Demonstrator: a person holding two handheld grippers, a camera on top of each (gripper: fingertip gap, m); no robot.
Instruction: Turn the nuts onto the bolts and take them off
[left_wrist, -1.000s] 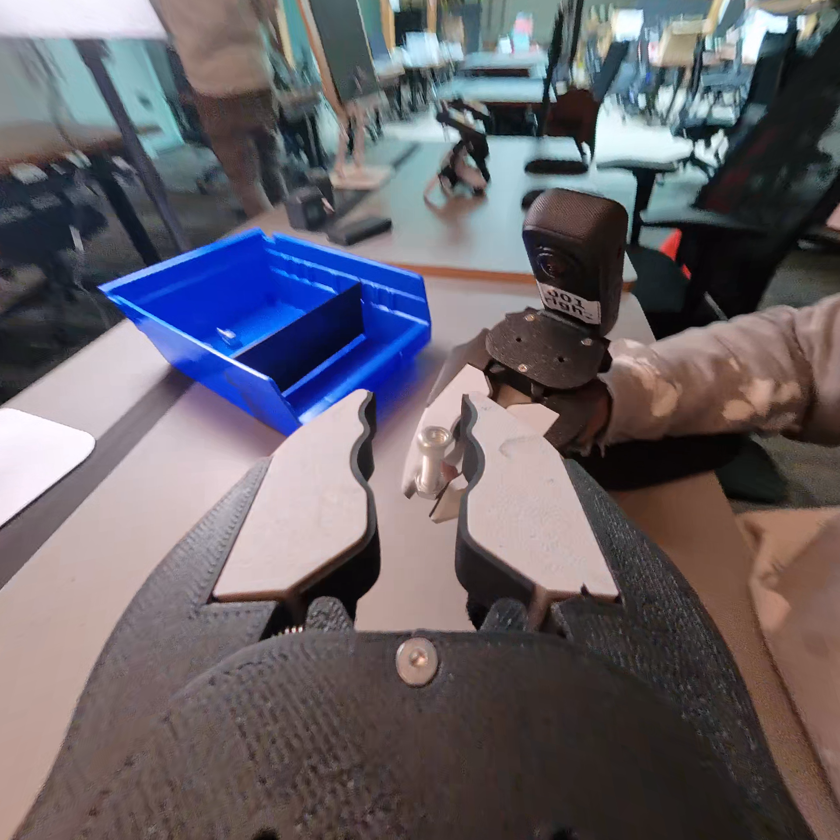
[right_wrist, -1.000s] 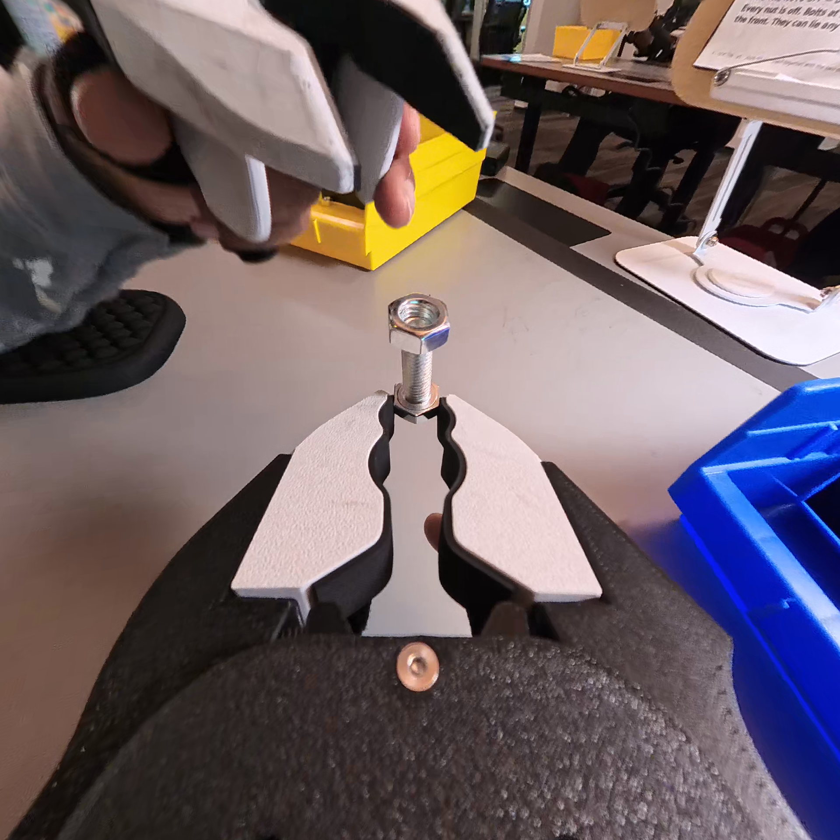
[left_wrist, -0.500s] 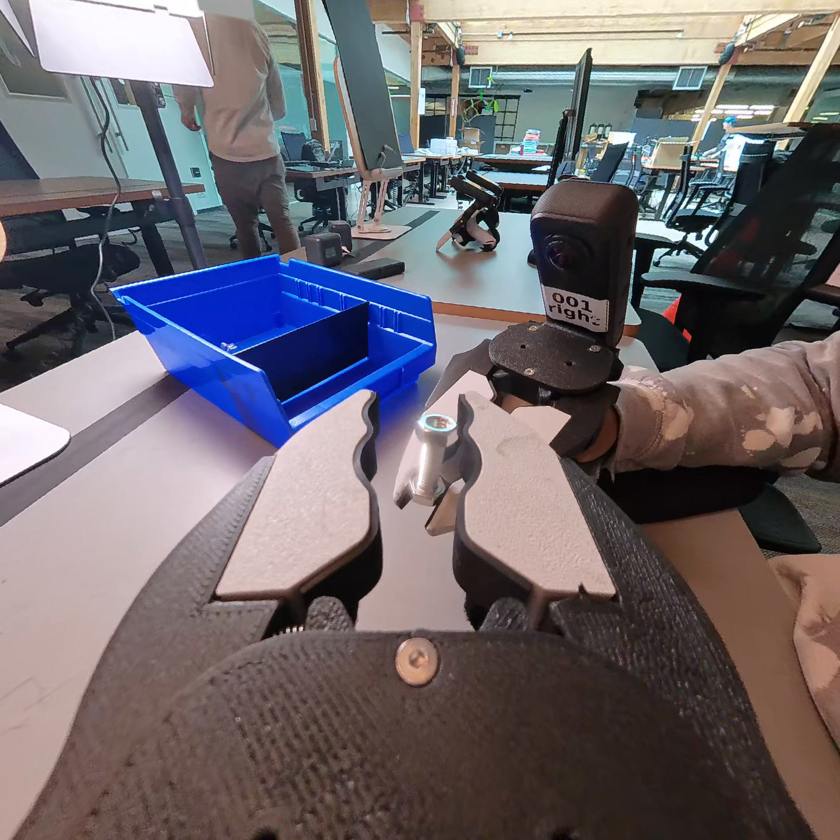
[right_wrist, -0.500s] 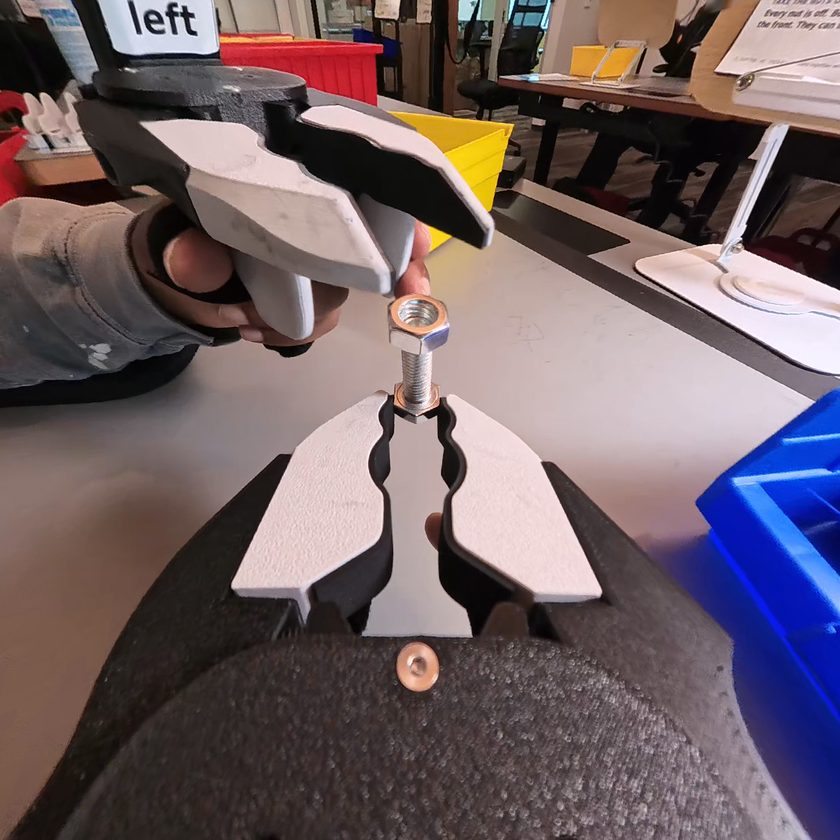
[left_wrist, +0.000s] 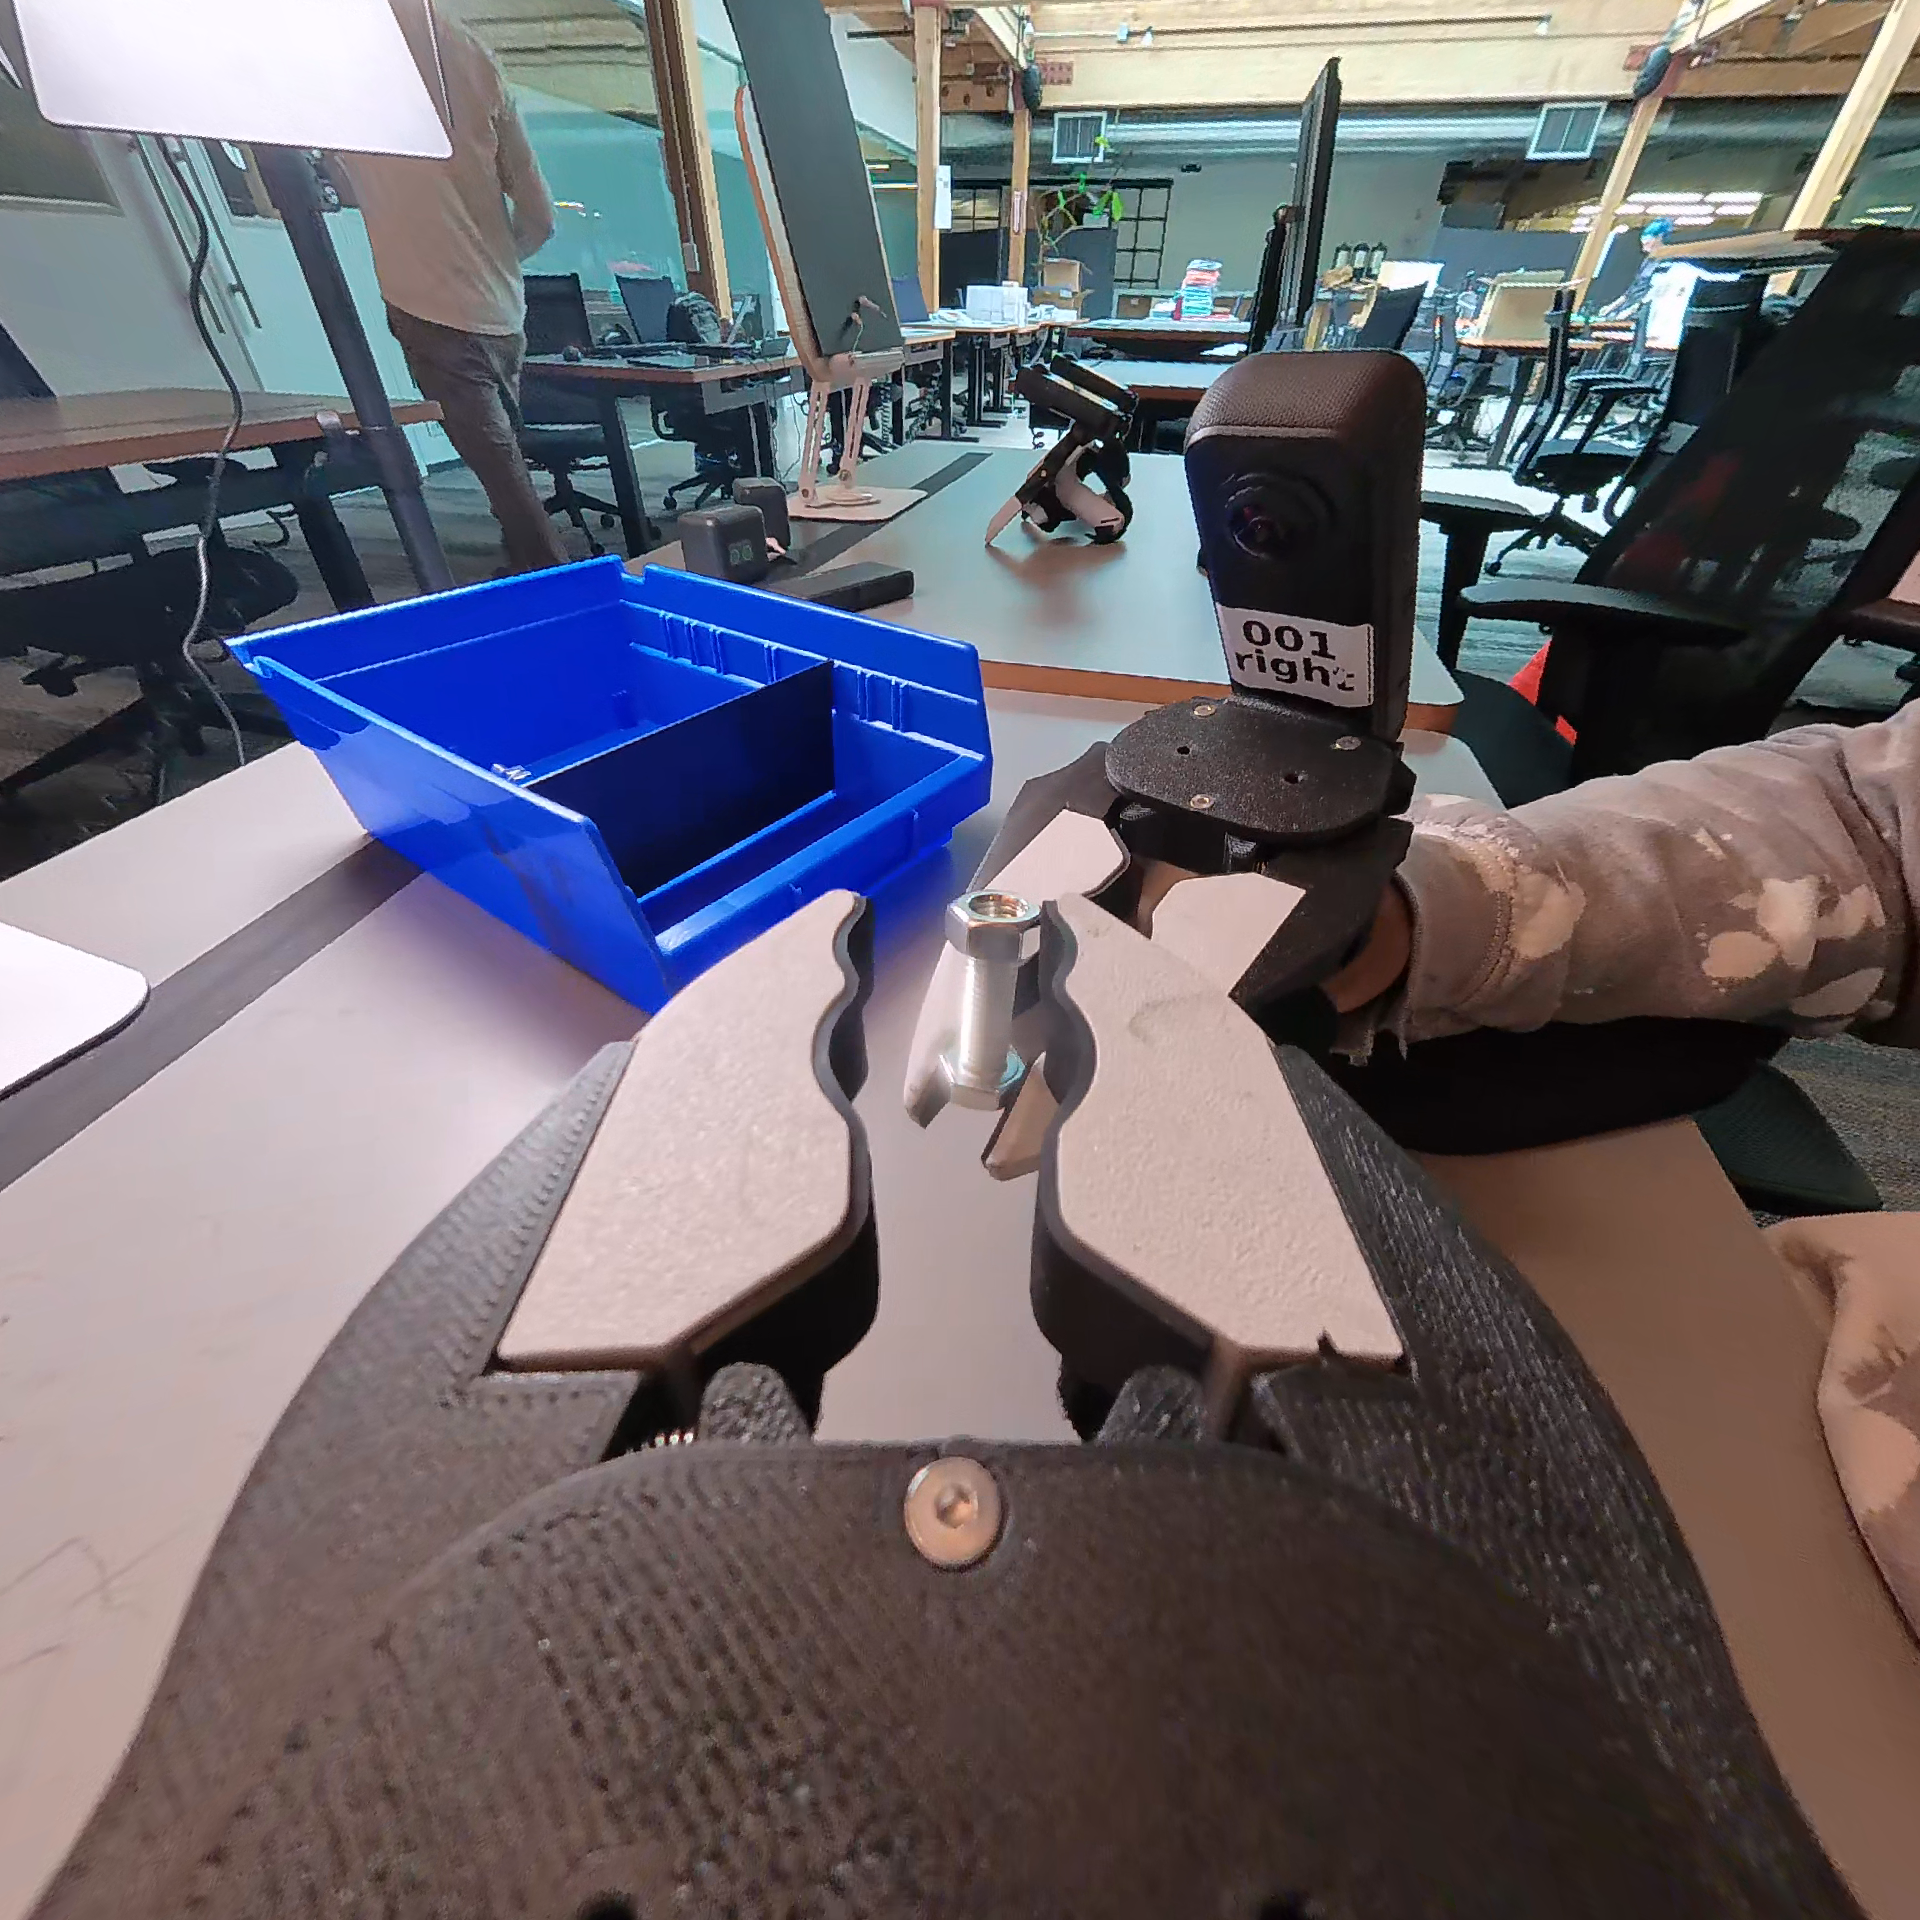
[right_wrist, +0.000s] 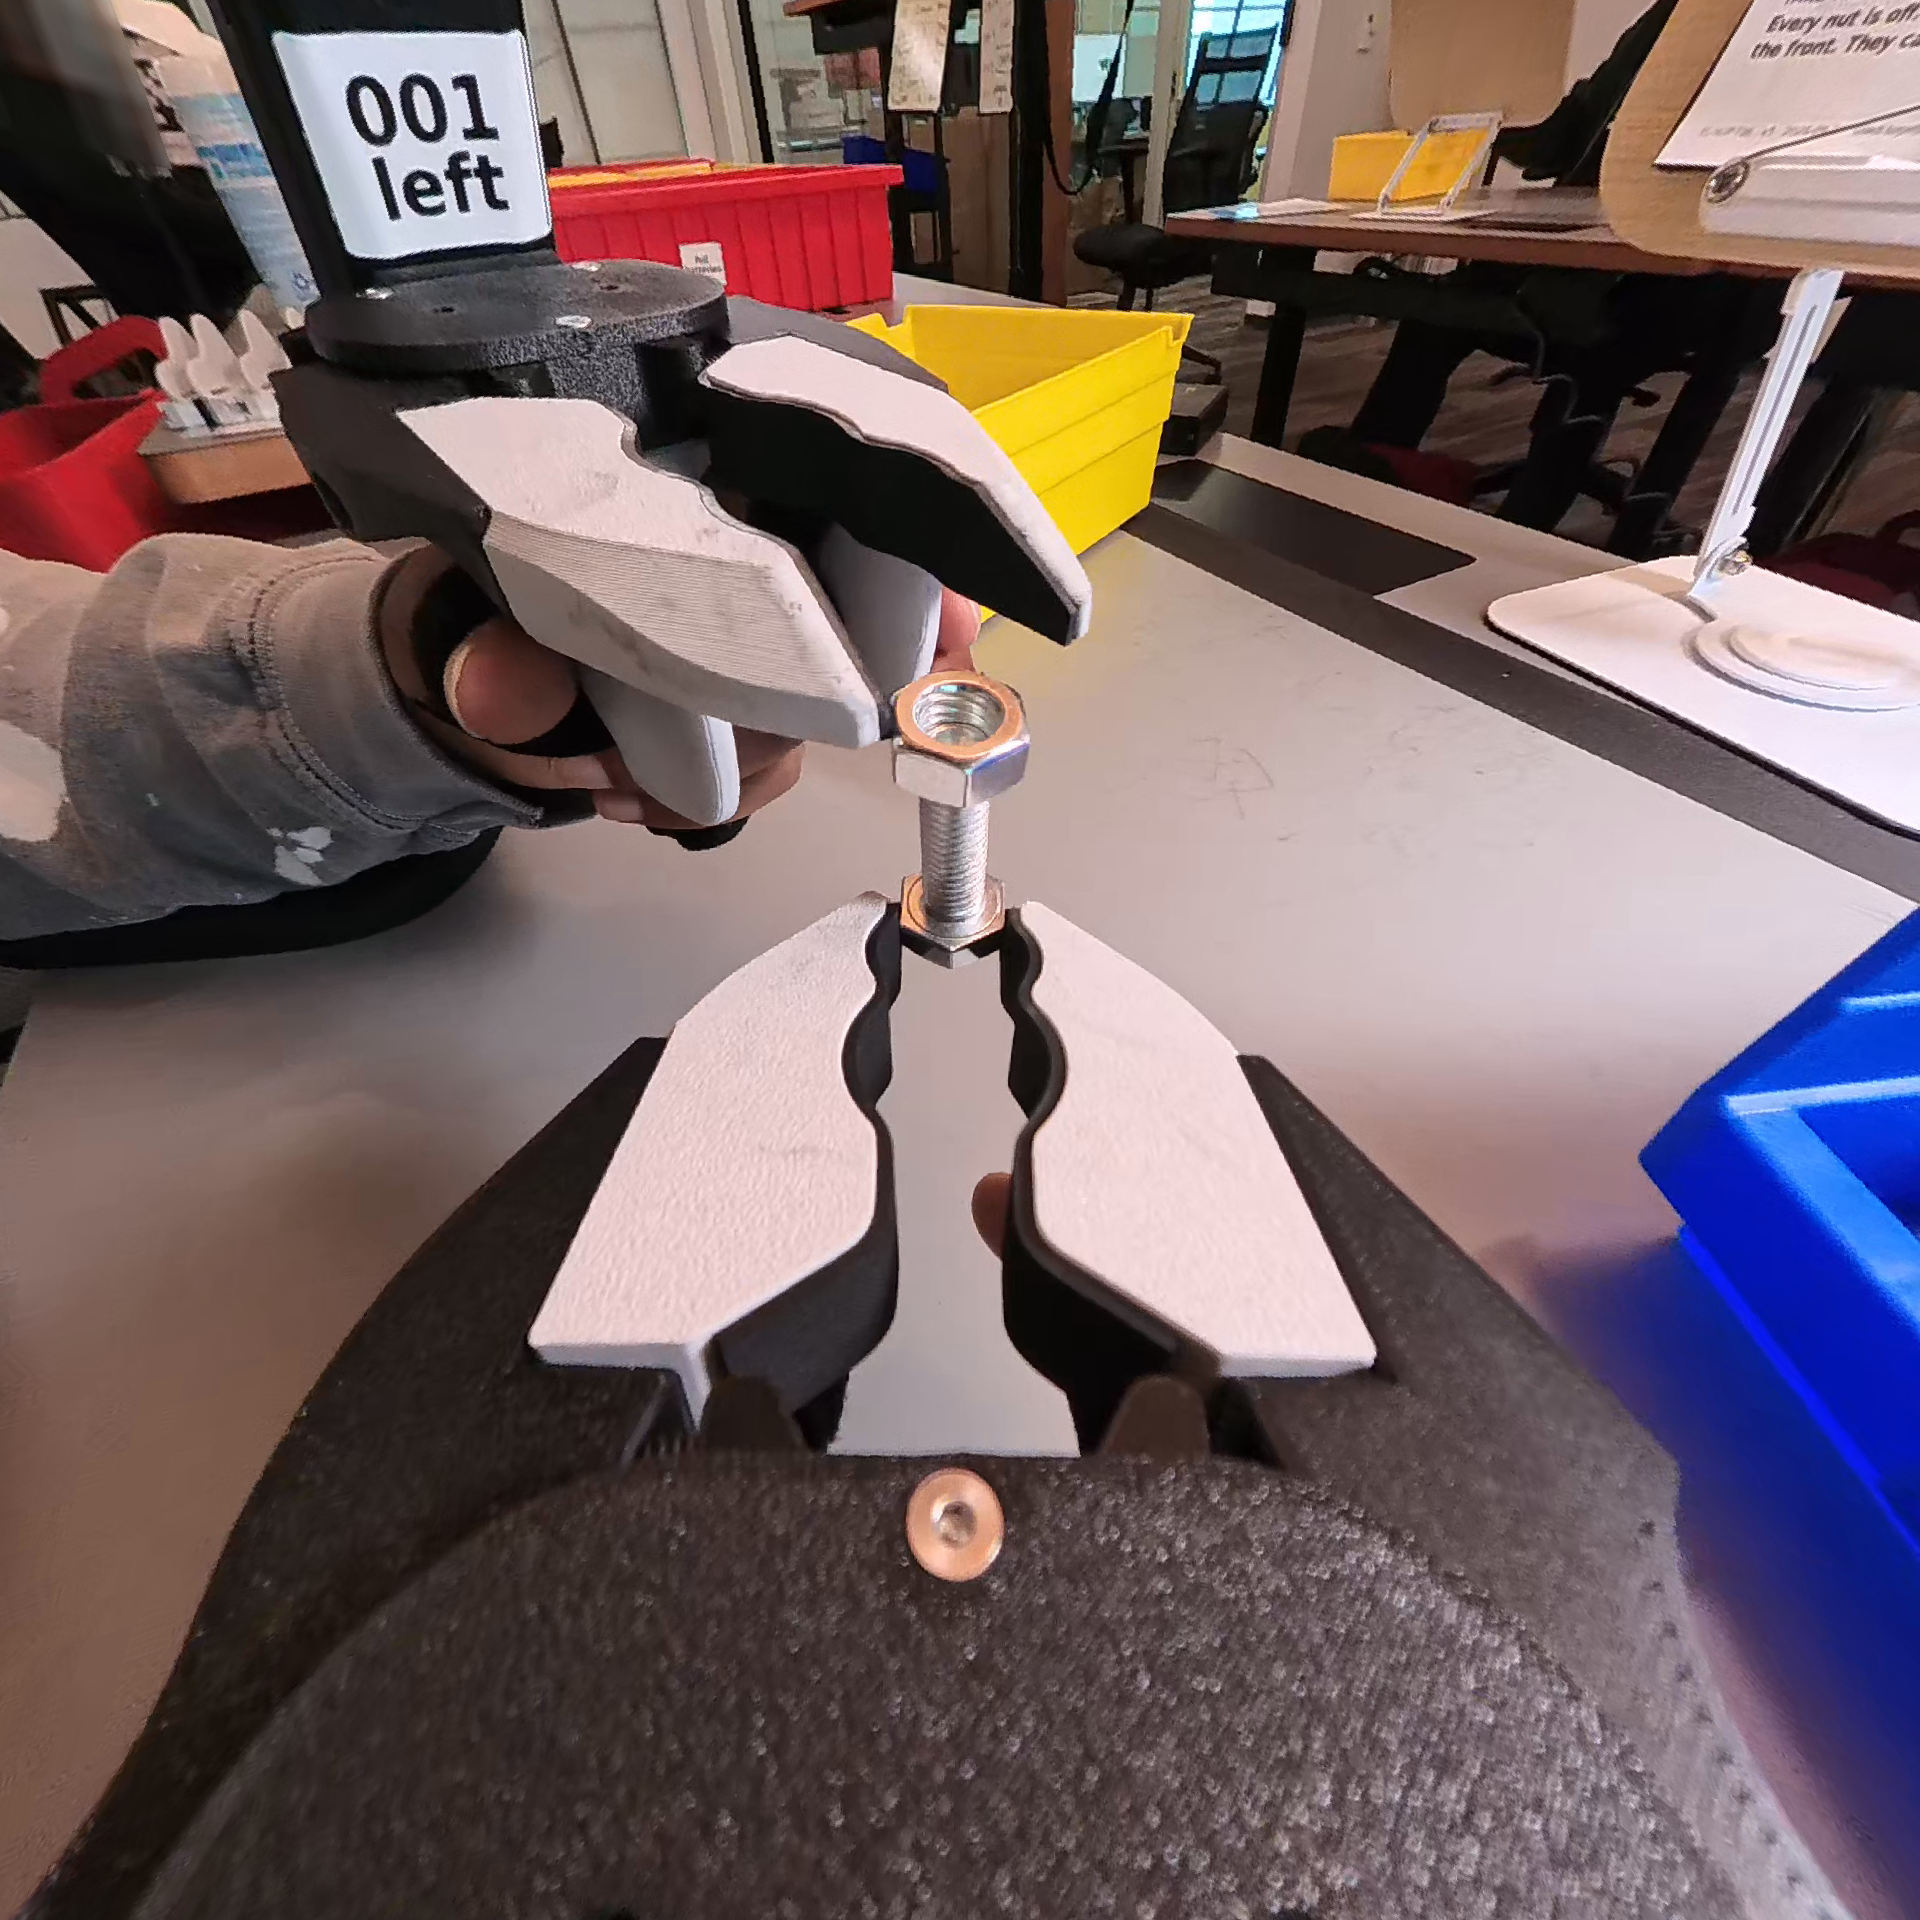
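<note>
An open office of desks and chairs stretches behind a pale grey table (left_wrist: 312, 1195), and the bolt is the thing to steer by. The right gripper (right_wrist: 951, 920) has its jaws clenched on the bolt's (right_wrist: 954, 857) hexagonal head, so the threaded shank stands upright above the table. A nut (right_wrist: 961, 732) sits at the very top of the shank, its bore open to view, so it looks to be on by only a few threads. The left gripper (left_wrist: 951, 971) hangs at the height of the nut with its jaws released; one finger's tip (right_wrist: 831, 696) is just beside the nut, perhaps touching, and the other stands clear. A blue bin (left_wrist: 582, 748) with a dark divider sits beyond the bolt in the left wrist view, and a yellow bin (right_wrist: 1070, 416) beyond it in the right. Bolt and nut are probably steel: small, stiff, dense for their size, smooth and slippery on the flats. The nut is best pinched across two opposite flats, squarely, or it may cam out sideways; the bolt's head is the sound place to hold against the turning.
</note>
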